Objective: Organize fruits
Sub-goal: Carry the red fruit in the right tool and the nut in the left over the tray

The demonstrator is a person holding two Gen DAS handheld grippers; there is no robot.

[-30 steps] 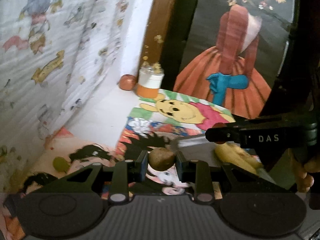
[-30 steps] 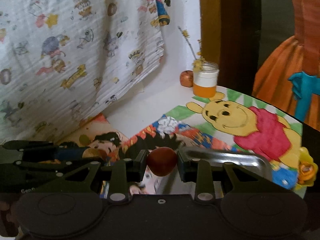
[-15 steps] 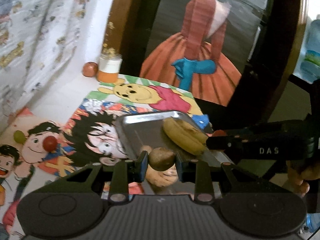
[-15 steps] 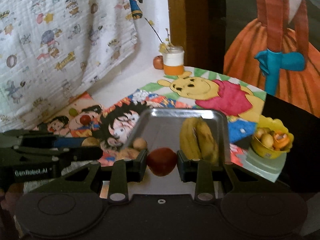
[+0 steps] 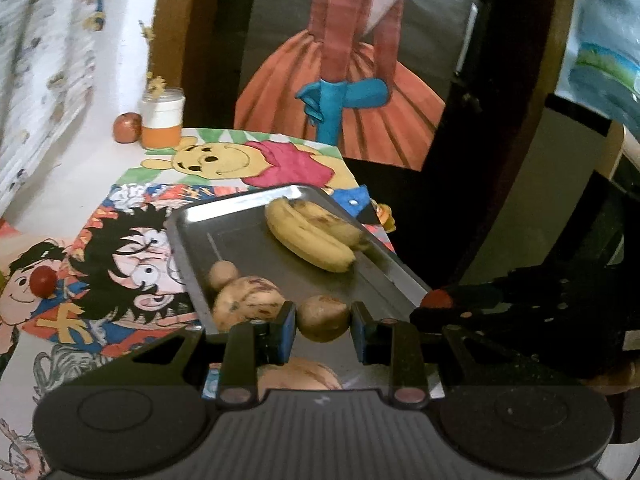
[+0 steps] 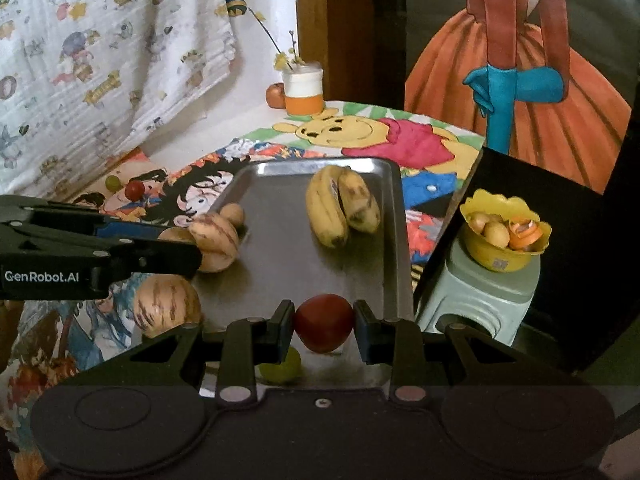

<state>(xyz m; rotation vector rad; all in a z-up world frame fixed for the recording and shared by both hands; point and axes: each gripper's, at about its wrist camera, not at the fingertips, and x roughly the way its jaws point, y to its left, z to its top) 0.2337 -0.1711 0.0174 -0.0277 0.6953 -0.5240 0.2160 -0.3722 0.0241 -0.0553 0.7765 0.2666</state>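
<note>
Left gripper: jaws clamped on a small brown fruit, carried over the near end of the steel tray, evidently for deposit. Right gripper: jaws clamped on a red fruit, likewise above the tray; bananas lie beyond.

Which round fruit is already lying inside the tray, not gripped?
The small tan fruit and striped fruit at the tray's left edge; the red and brown ones are gripped.
</note>
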